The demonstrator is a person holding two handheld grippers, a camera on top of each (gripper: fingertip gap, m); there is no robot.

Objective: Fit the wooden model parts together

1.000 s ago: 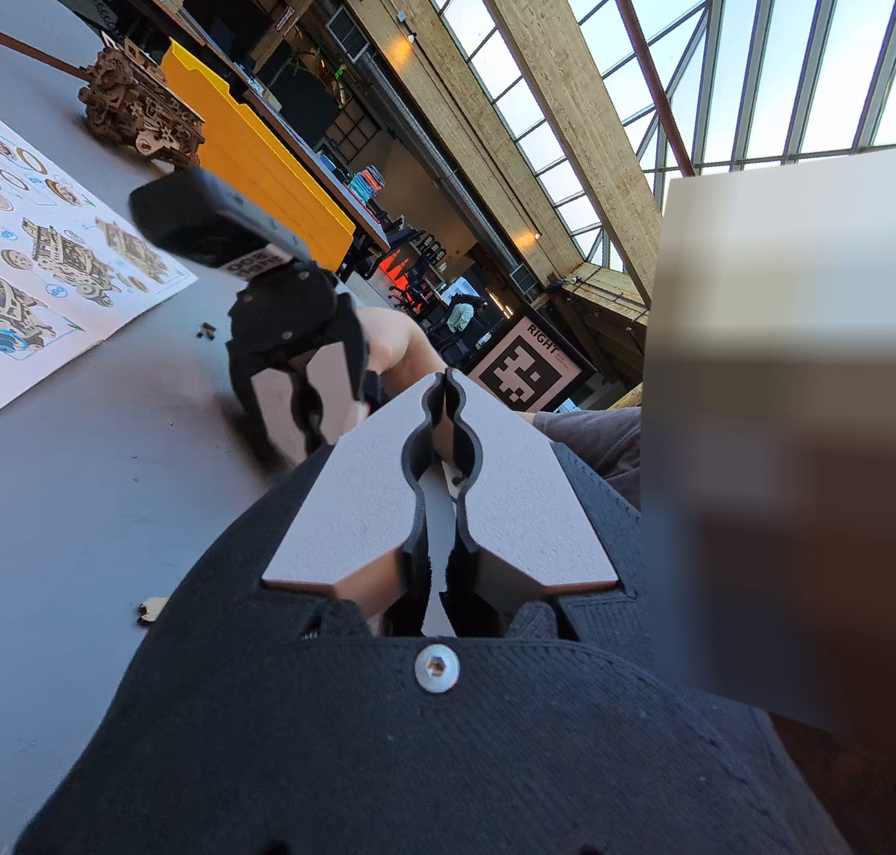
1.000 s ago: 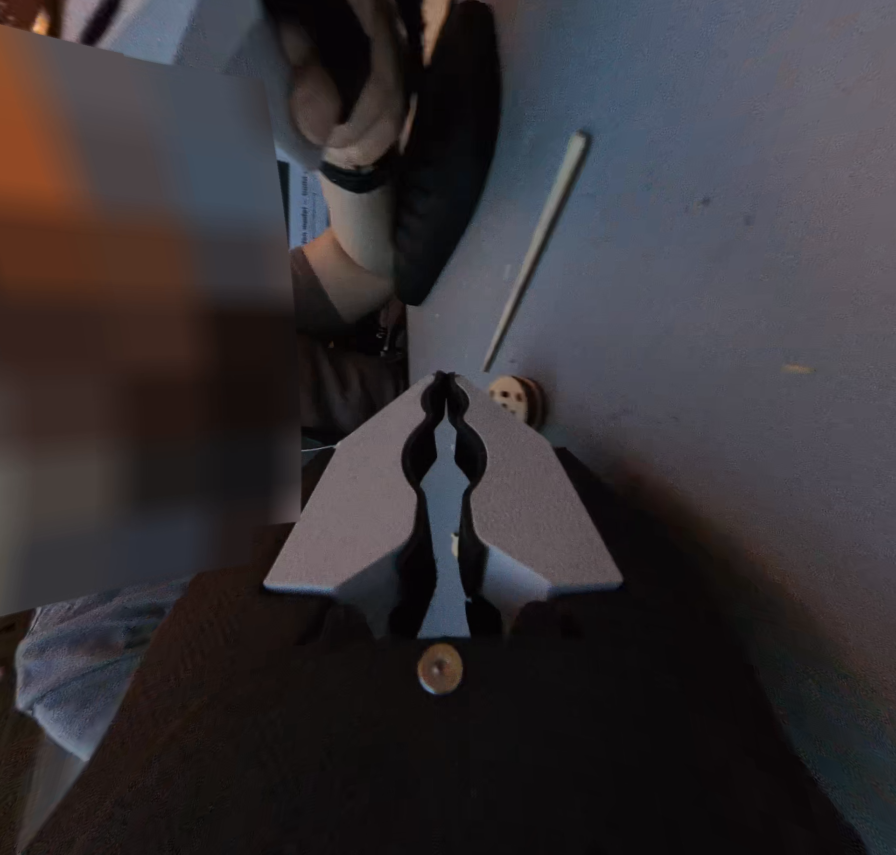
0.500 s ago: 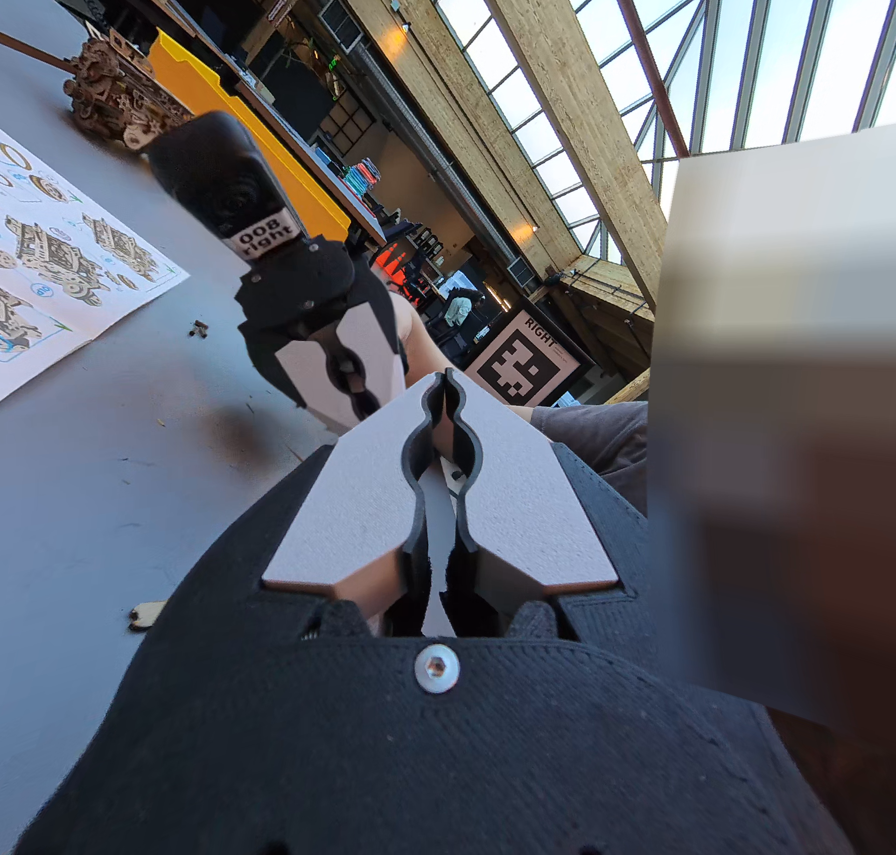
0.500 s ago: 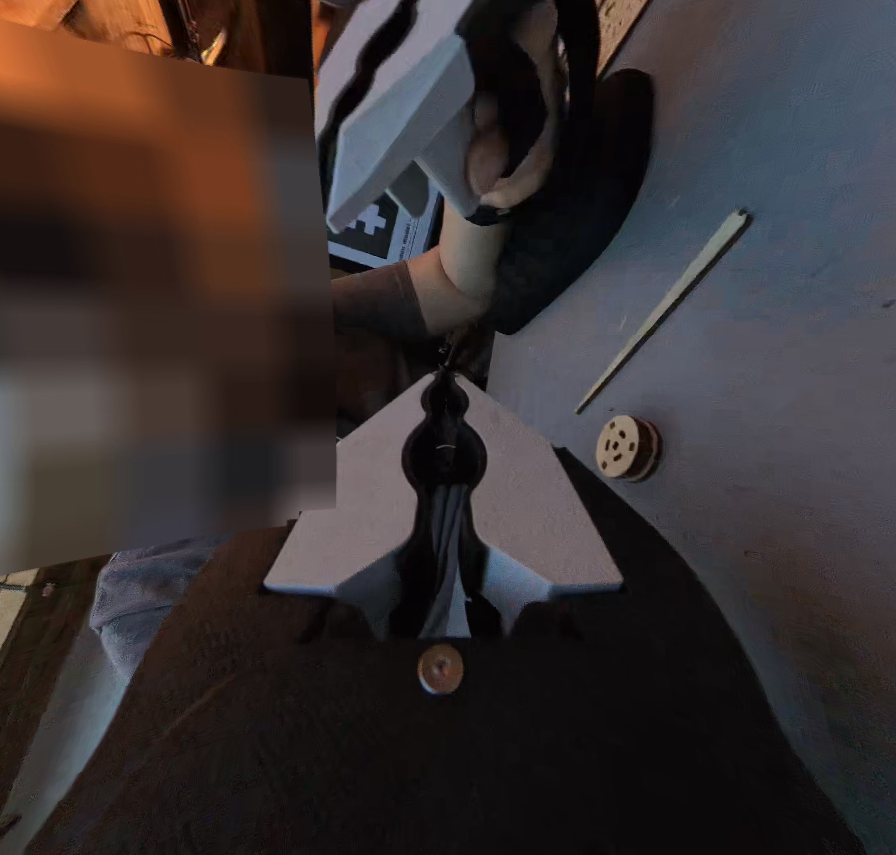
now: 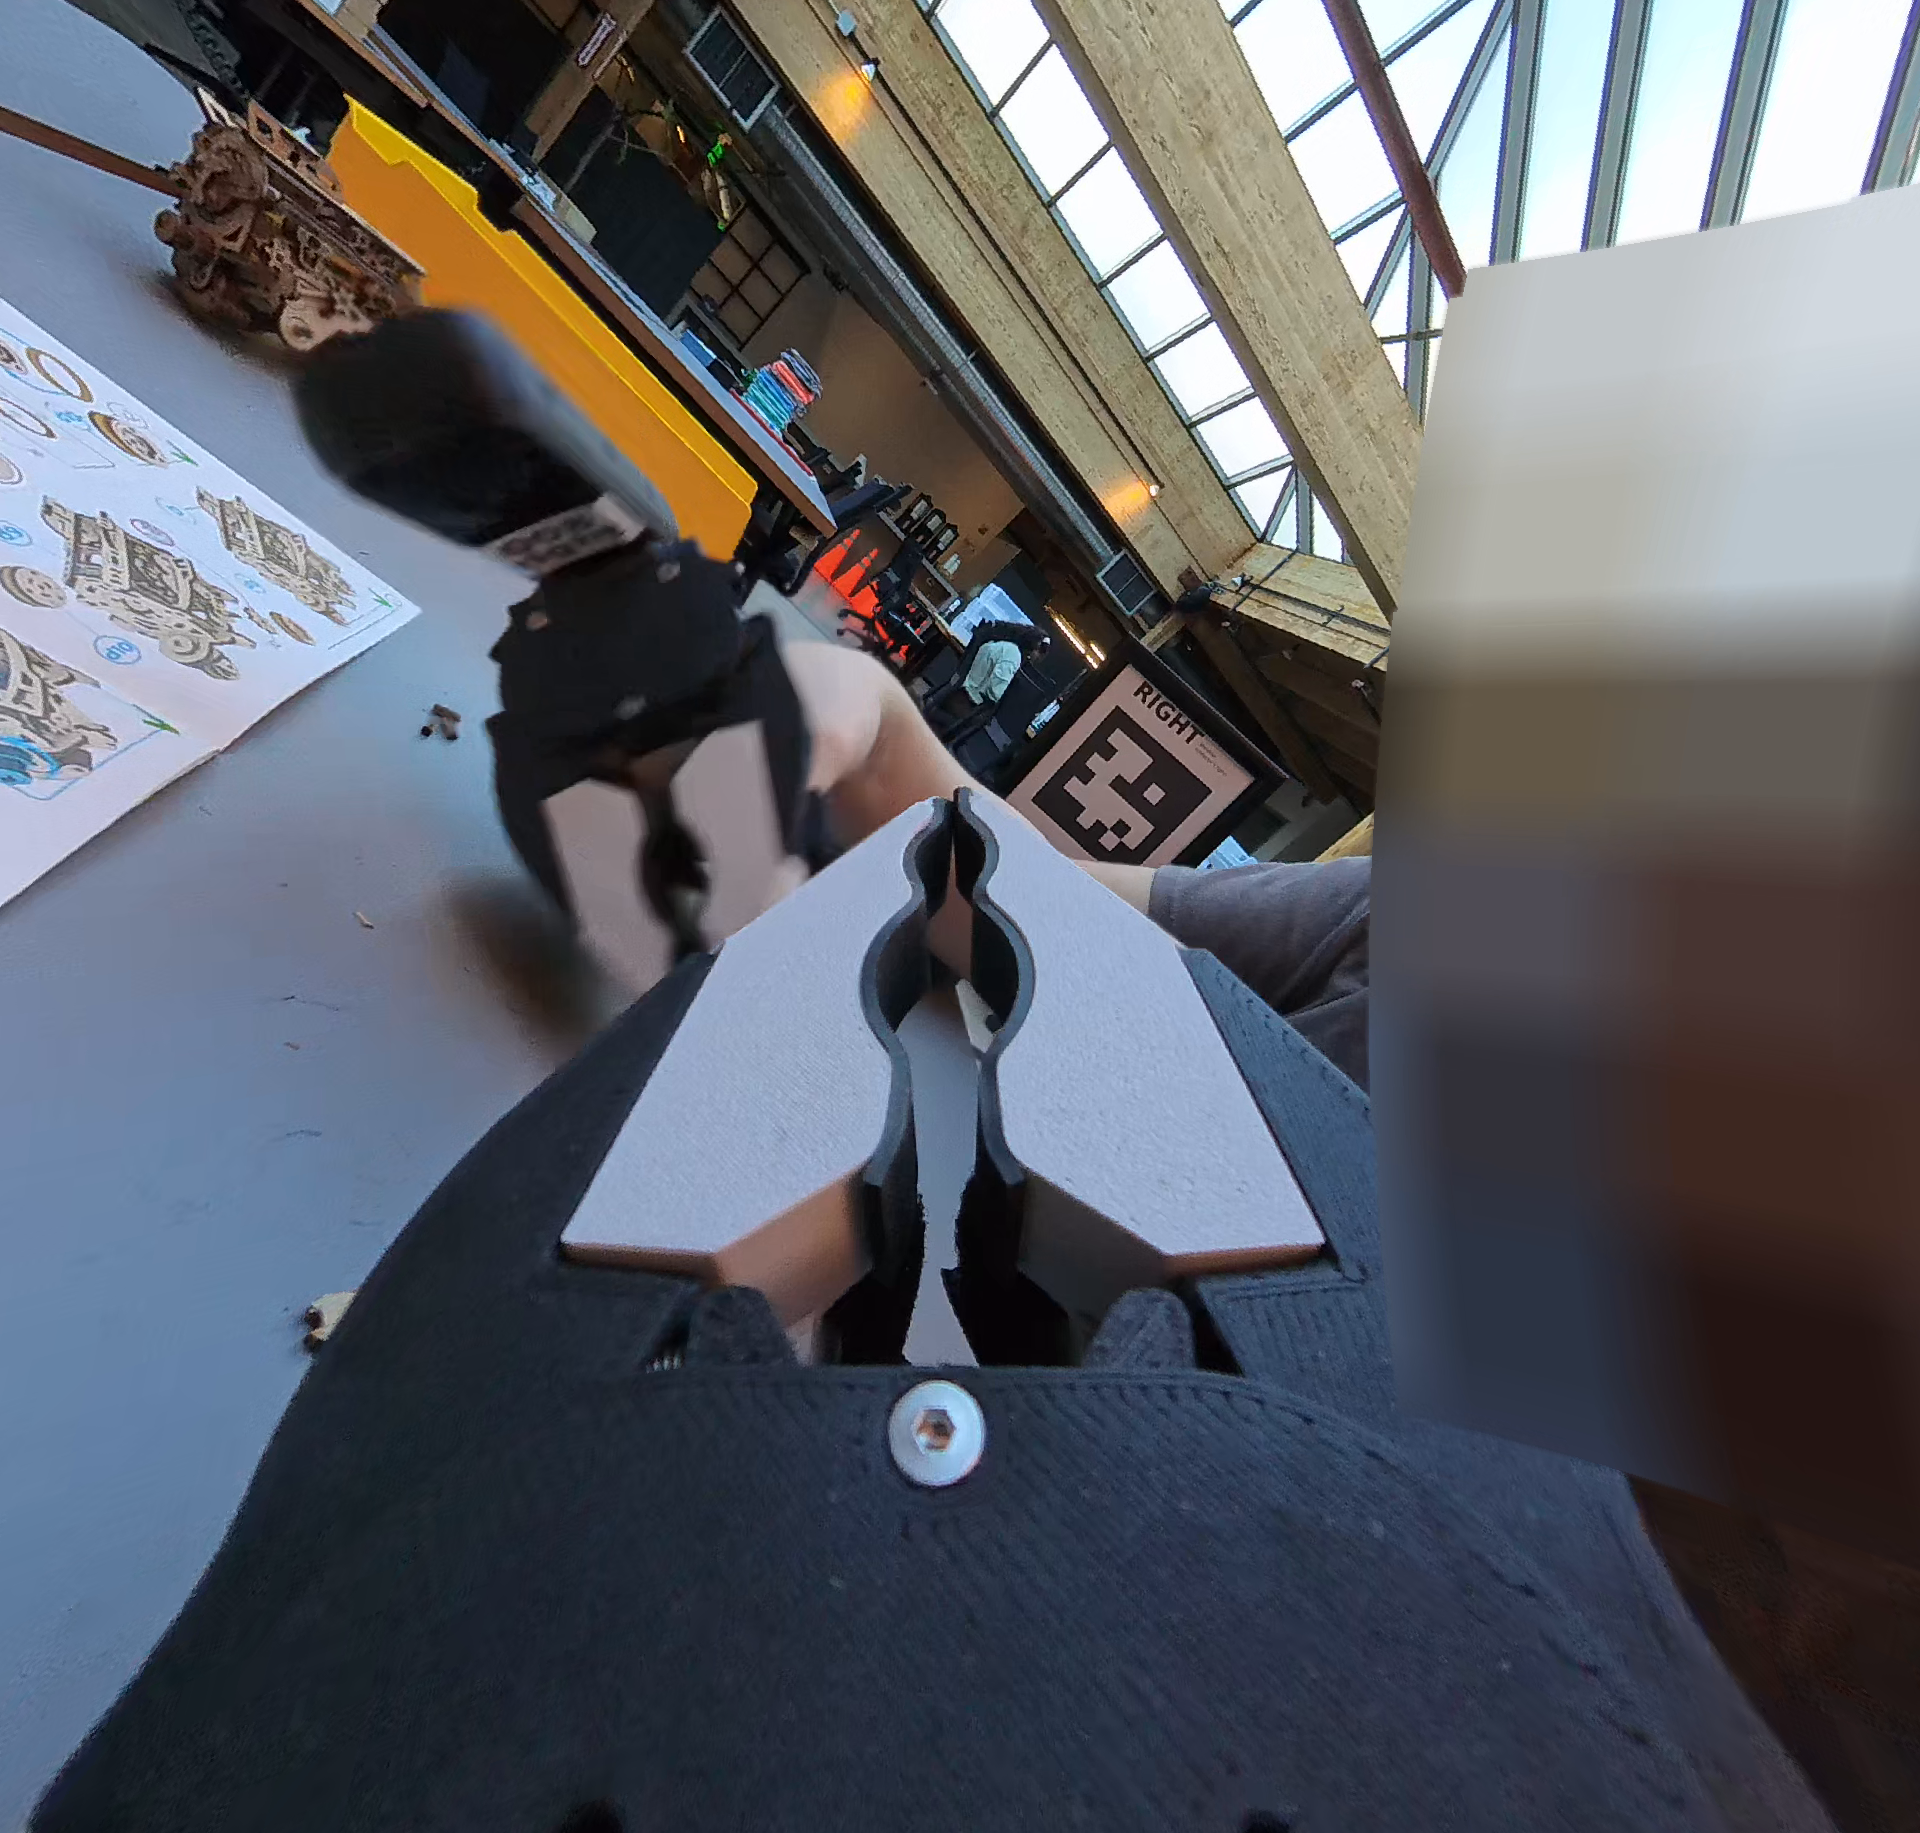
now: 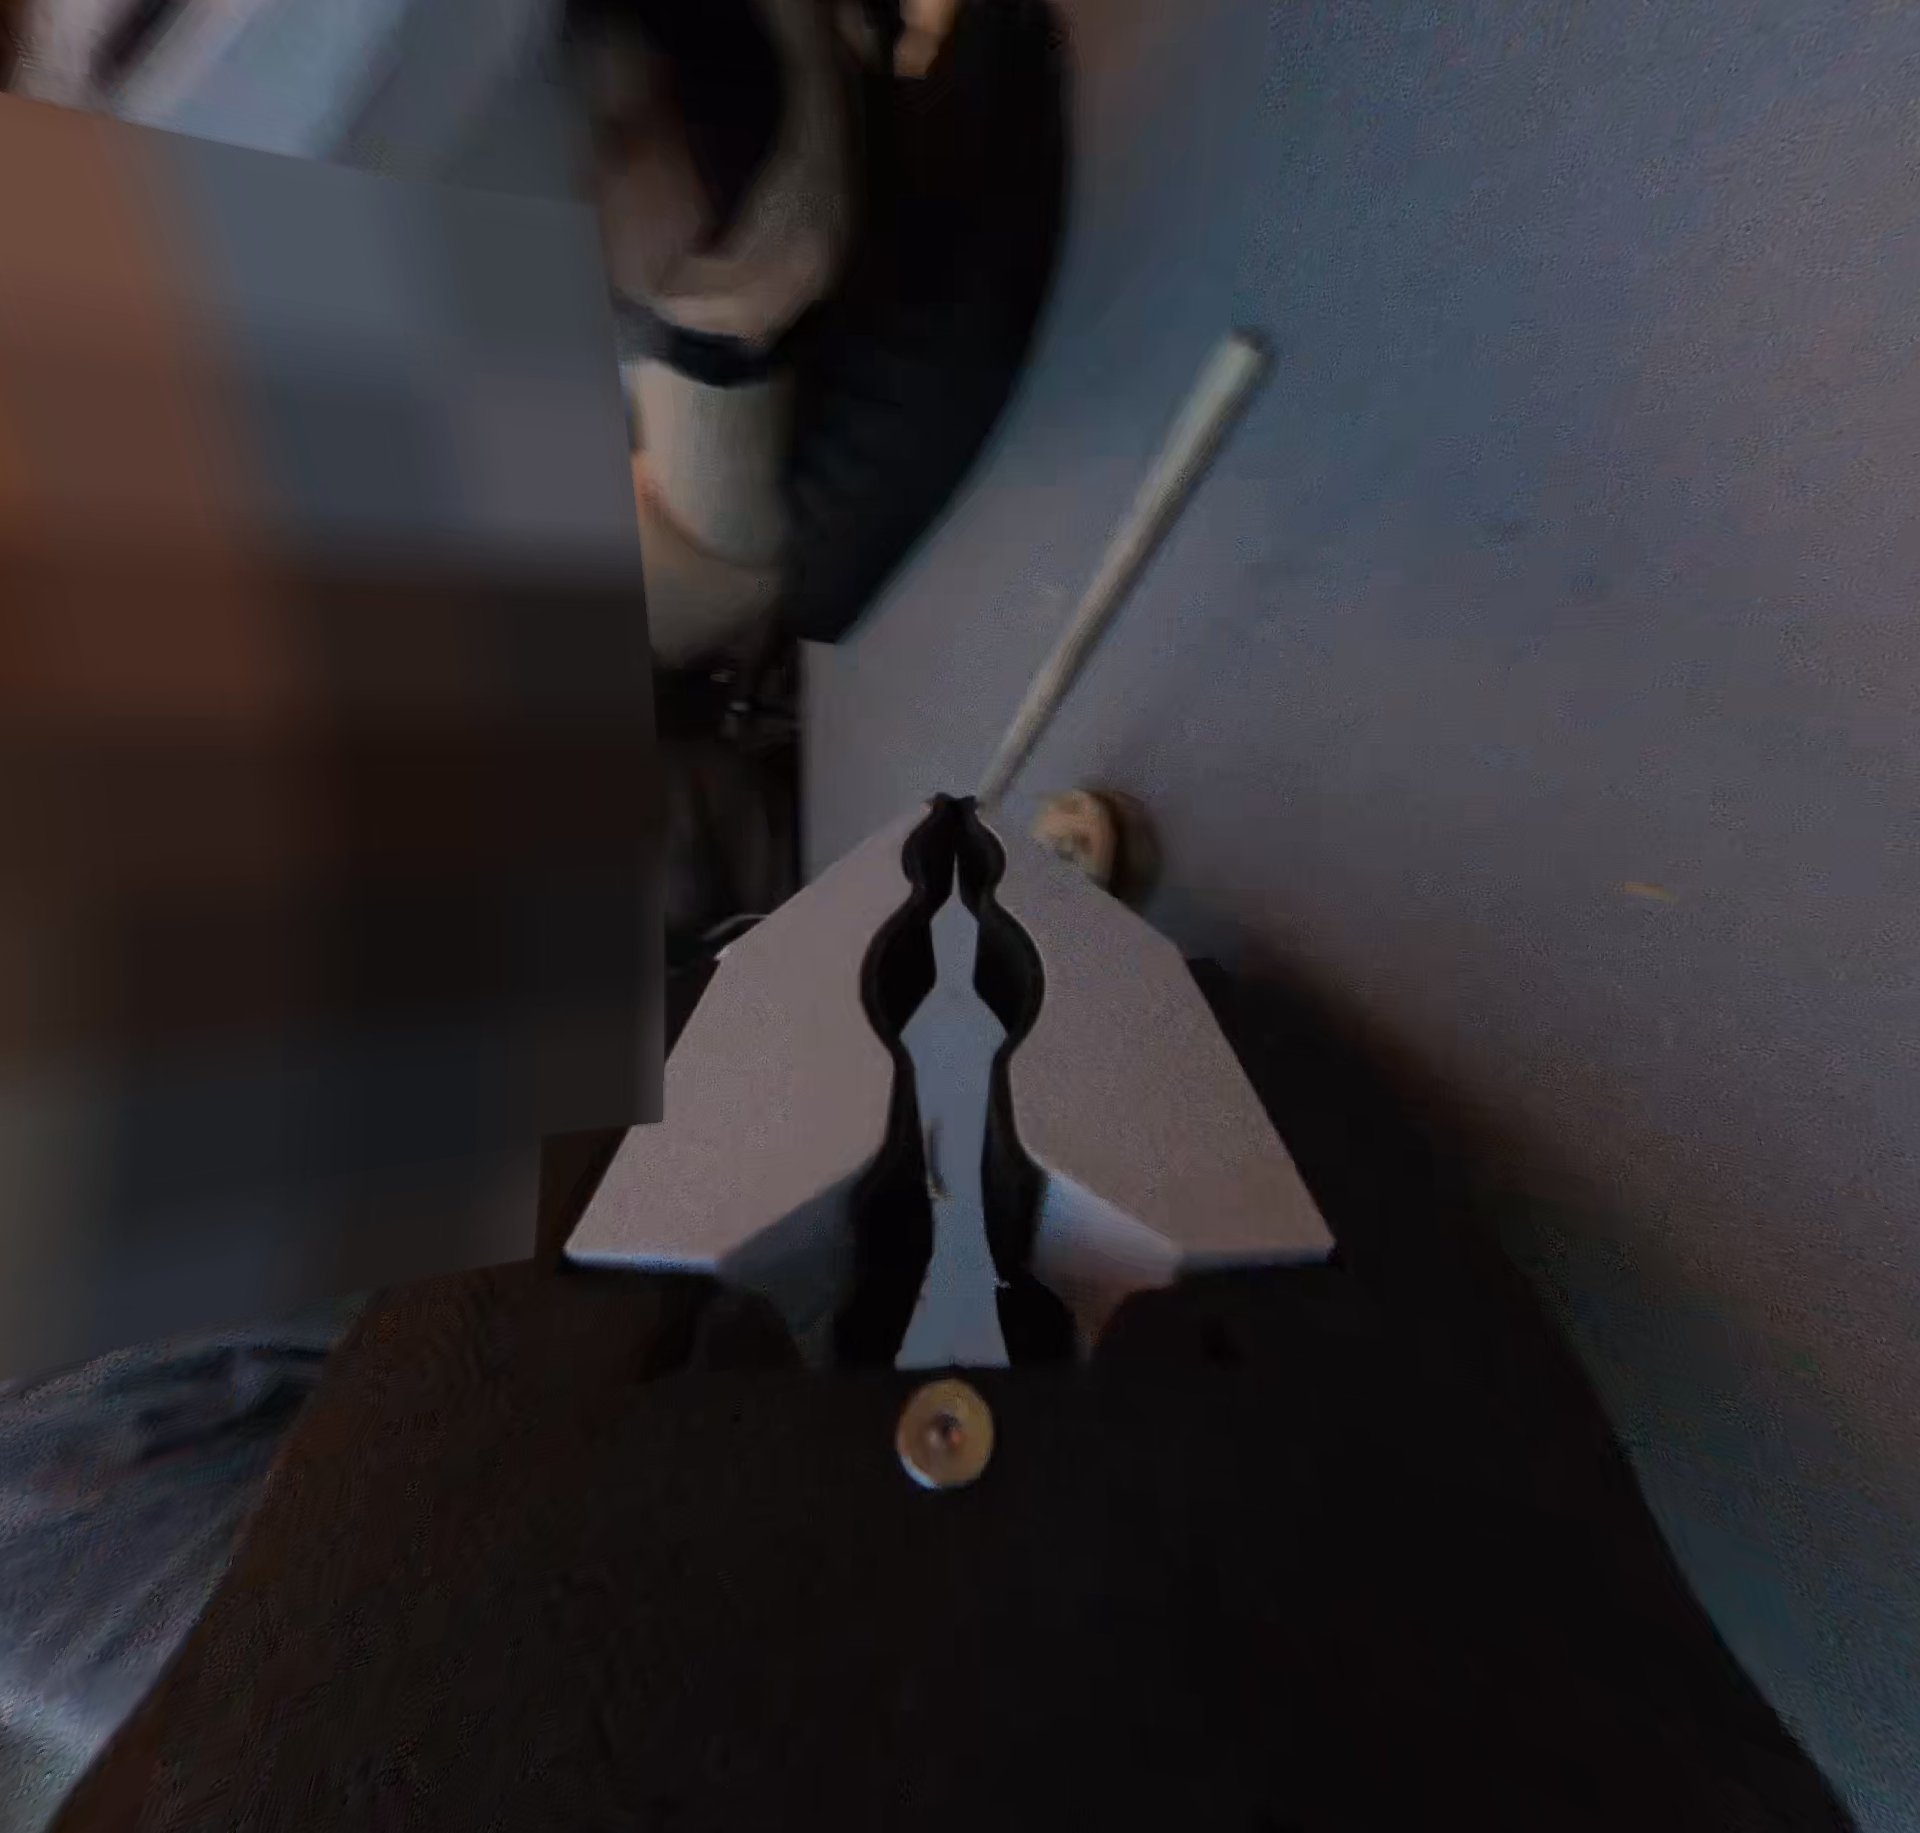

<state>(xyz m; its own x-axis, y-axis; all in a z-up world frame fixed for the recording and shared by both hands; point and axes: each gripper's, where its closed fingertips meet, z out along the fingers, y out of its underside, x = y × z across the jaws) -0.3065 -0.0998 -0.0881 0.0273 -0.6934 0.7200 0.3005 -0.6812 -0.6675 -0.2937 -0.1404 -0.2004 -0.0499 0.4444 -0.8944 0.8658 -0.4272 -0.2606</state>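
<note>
My left gripper is shut, tips together, and is held above the grey table's near edge. A small pale wooden bit shows in the gap between its fingers; I cannot tell if it is held. My right gripper is shut and low over the table, its tips beside the thin end of a wooden stick and a small round wooden wheel. In the left wrist view the right gripper points down at the table, blurred.
A built wooden model stands at the far left by a printed instruction sheet. A yellow bin lies behind. Small wood scraps lie on the table. A person's arm is beside the right gripper.
The right gripper was raised and tilted half a second ago; it has come back down to the table beside the wheel and stick. The left gripper has barely moved.
</note>
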